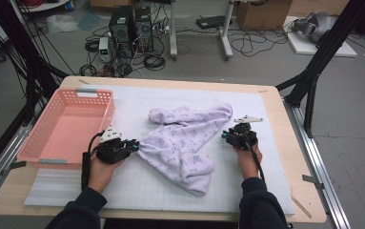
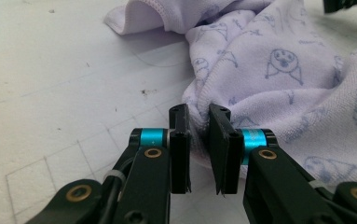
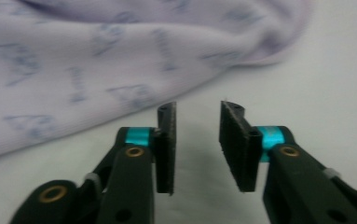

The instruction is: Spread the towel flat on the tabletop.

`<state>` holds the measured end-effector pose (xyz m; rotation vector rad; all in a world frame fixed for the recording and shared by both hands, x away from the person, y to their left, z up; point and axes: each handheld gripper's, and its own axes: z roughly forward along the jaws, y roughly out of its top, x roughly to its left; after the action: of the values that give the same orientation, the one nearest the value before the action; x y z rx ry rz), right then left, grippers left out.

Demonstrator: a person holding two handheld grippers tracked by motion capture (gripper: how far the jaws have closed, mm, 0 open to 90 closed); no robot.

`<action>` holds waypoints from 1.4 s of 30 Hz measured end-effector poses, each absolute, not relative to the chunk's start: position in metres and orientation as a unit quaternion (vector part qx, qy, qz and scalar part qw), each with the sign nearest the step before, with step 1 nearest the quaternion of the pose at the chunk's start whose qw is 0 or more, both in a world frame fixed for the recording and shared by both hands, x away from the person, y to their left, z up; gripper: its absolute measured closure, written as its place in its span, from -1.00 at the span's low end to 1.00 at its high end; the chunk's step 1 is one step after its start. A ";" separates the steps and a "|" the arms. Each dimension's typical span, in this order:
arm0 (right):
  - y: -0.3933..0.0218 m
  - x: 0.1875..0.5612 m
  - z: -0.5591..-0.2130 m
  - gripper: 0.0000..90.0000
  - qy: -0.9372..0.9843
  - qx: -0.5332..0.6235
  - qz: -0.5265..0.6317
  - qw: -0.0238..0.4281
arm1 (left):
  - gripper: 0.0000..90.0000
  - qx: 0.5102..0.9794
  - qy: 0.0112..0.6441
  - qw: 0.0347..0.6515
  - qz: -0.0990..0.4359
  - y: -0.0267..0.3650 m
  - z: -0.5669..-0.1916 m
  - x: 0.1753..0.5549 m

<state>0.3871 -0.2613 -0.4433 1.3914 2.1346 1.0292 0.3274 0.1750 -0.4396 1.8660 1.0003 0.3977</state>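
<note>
High view: a crumpled lilac fleece garment with blue animal prints lies mid-mat, a pink slotted plastic basket at nine o'clock of it. The left gripper is set at the cloth's nine o'clock edge, the right gripper at three o'clock.

Left gripper view: a soft hem fold is pinched between nearly closed jaws; so thin a bite could be lost under tension.

Right gripper view: jaws are parted, nothing held, the ribbed fleece lying at eleven o'clock.
</note>
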 end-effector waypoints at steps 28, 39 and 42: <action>-0.227 0.422 -0.402 0.44 0.744 0.472 0.385 0.273 | 0.16 0.759 0.418 0.475 0.152 0.167 -0.444 0.327; -0.208 0.375 -0.431 0.19 0.801 0.425 0.388 0.163 | 0.17 0.754 0.419 0.480 0.161 0.165 -0.444 0.327; -0.187 0.371 -0.436 0.13 0.806 0.414 0.399 0.139 | 0.17 0.753 0.419 0.481 0.161 0.166 -0.444 0.328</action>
<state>0.3708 -0.1871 -0.4356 1.1962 2.3306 1.1545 0.3277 0.1656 -0.4440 1.8358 1.0222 0.3933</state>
